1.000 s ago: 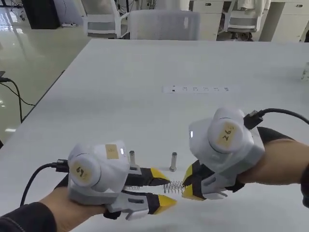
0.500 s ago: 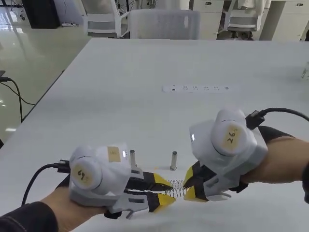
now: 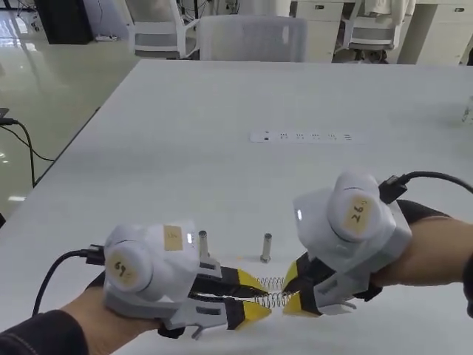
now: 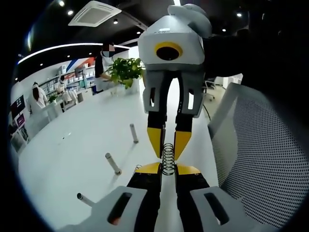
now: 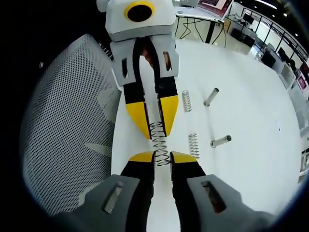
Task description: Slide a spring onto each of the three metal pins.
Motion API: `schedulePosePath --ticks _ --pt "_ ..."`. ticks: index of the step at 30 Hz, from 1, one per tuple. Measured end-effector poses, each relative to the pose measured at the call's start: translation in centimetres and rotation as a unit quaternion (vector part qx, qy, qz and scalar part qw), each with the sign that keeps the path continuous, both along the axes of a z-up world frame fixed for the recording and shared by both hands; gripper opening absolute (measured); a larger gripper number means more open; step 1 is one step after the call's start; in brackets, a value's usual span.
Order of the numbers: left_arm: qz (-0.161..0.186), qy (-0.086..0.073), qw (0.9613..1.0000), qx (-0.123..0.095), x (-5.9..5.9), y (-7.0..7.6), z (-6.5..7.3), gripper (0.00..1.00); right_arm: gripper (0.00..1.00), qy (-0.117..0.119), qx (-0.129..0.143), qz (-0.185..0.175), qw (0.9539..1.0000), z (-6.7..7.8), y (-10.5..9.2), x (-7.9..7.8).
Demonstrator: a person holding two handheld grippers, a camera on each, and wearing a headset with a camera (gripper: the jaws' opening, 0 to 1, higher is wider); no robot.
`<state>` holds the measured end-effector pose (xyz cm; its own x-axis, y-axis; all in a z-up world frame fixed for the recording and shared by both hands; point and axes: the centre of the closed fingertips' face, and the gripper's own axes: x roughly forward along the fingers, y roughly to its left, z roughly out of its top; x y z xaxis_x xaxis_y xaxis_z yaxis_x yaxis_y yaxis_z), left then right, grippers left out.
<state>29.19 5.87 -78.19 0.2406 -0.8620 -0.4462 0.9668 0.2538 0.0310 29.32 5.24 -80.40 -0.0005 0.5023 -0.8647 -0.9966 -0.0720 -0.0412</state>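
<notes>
One coiled spring [image 3: 274,290] spans the gap between my two grippers, just above the white table [image 3: 222,163]. My left gripper [image 3: 259,296] is shut on its left end and my right gripper [image 3: 290,290] is shut on its right end. In the left gripper view the spring [image 4: 168,155] runs from my left gripper [image 4: 168,169] up into the right gripper's yellow fingertips [image 4: 155,140]. Three metal pins [image 4: 133,133] [image 4: 113,163] [image 4: 83,198] are on the table. Two upright pins [image 3: 202,240] [image 3: 267,248] stand just behind the grippers. Two loose springs [image 5: 187,100] [image 5: 194,145] lie by the pins [image 5: 211,96] [image 5: 220,141], beside my right gripper [image 5: 162,157].
A flush socket strip [image 3: 299,136] sits mid-table. Grey chairs [image 3: 251,37] stand at the far edge, and a mesh chair back [image 5: 72,106] is close to the near edge. A black cable [image 3: 429,176] trails from the right gripper.
My left gripper, open a second ago, has shut on the left end of the spring. The right gripper has drifted slightly down and right, keeping its hold.
</notes>
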Motion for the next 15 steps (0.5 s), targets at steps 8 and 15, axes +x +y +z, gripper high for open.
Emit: schedulePosePath --ticks 8,15 --pt "-0.001 -0.004 0.9998 -0.022 -0.1 -0.6 1.5 0.07 0.15 0.011 0.007 -0.011 0.9999 -0.2 -0.2 -0.1" --pt "0.004 -0.005 0.9997 -0.025 0.1 -0.6 1.5 0.07 0.14 0.005 0.016 -0.013 0.9998 0.2 -0.2 0.1"
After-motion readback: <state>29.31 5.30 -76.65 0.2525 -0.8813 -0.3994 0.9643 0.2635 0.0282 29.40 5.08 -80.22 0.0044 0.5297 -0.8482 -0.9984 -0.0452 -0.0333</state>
